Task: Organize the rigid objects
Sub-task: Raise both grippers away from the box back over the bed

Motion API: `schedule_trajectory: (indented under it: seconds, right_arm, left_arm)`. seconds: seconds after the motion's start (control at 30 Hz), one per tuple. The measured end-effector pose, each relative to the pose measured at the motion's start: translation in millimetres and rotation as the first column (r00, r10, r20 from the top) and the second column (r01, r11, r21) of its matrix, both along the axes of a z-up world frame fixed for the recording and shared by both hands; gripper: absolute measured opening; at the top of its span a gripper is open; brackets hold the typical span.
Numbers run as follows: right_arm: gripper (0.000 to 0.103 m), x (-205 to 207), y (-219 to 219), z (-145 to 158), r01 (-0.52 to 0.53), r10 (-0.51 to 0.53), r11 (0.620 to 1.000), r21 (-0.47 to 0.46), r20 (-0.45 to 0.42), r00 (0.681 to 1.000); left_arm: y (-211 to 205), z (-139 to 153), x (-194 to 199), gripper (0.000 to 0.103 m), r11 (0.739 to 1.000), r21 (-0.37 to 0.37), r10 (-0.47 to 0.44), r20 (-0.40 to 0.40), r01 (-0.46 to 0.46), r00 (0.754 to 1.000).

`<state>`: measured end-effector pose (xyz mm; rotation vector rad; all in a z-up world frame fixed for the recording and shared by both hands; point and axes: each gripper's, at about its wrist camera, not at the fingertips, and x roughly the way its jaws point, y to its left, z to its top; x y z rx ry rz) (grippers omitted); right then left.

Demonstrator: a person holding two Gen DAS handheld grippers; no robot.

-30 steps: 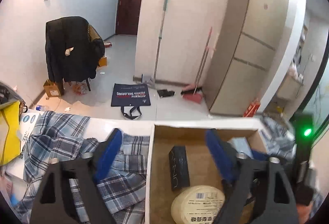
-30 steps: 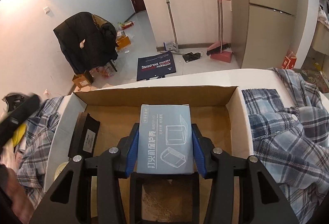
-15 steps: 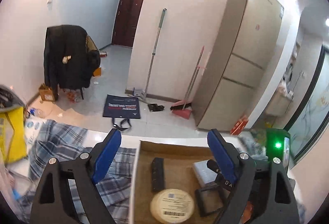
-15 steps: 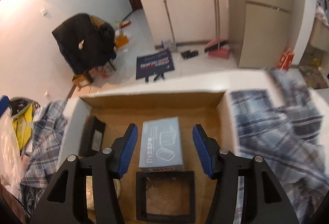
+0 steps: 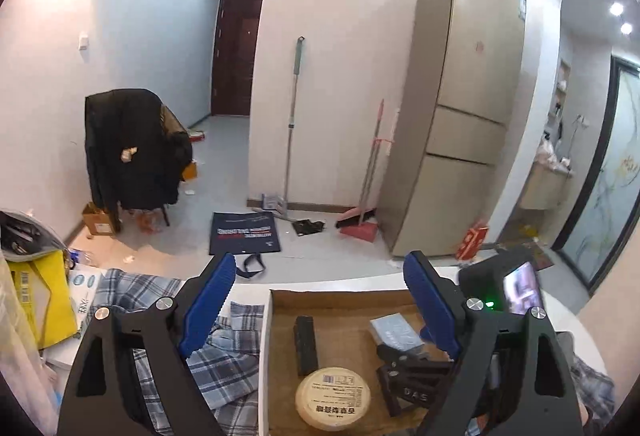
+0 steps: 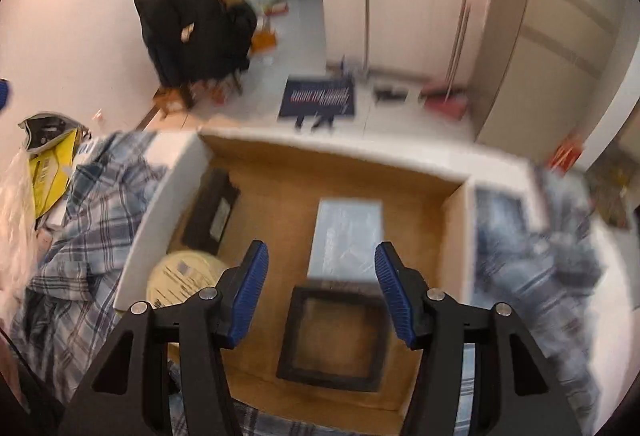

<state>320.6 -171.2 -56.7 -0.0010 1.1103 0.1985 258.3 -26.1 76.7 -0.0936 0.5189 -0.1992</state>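
Over on the left, a checked shirt (image 6: 84, 236) lies rumpled on the white table (image 5: 248, 290), pressed right up against the outer wall of the cardboard box (image 6: 160, 212). The left gripper (image 5: 316, 310) hangs above the box's left edge with its blue fingers (image 5: 208, 310) spread wide and nothing between them. Inside the box now: a black bar-shaped box (image 5: 306, 346) lies along the left side, a round cream tin (image 5: 332, 402) sits just in front of it, near the left wall. Moving to the middle, a pale blue box (image 6: 346, 238) lies flat on the box floor, and a black square frame (image 6: 334, 340) sits just before it, touching its near edge. The right gripper (image 6: 322, 290) hovers over those two; its jaws have just been opening, they stand about halfway apart and grip nothing, the blue box lying free below. On the right, more checked cloth (image 6: 536, 260) is bunched beside the box, blurred.
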Motion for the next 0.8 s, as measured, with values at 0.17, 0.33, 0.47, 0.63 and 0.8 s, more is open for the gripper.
schedule_trajectory:
  seconds: [0.17,0.33,0.47,0.63,0.8]
  right_arm:
    - [0.055,5,-13,-17,0.065,-0.065,0.998,0.001,-0.052,0.997]
    - [0.055,-13,-21,33,0.116,-0.116,0.993,-0.001,0.071,0.991]
    - [0.055,-55,-25,98,0.131,-0.128,0.991,0.003,0.238,0.963]
    - [0.059,-134,-32,171,0.138,-0.102,0.989,-0.053,0.429,0.898]
    - [0.060,-208,-36,223,0.151,-0.121,0.989,-0.008,0.561,0.819]
  left_arm:
    - [-1,-6,5,0.088,1.000,-0.006,-0.005,-0.020,0.005,1.000]
    - [3,1,2,0.088,1.000,-0.014,-0.007,-0.015,0.007,1.000]
    - [7,25,-21,0.088,1.000,-0.023,0.001,0.057,0.000,0.998]
    - [2,72,-82,0.088,1.000,0.001,-0.017,0.209,0.018,0.978]
    - [0,117,-160,0.089,1.000,0.014,-0.023,0.359,0.020,0.933]
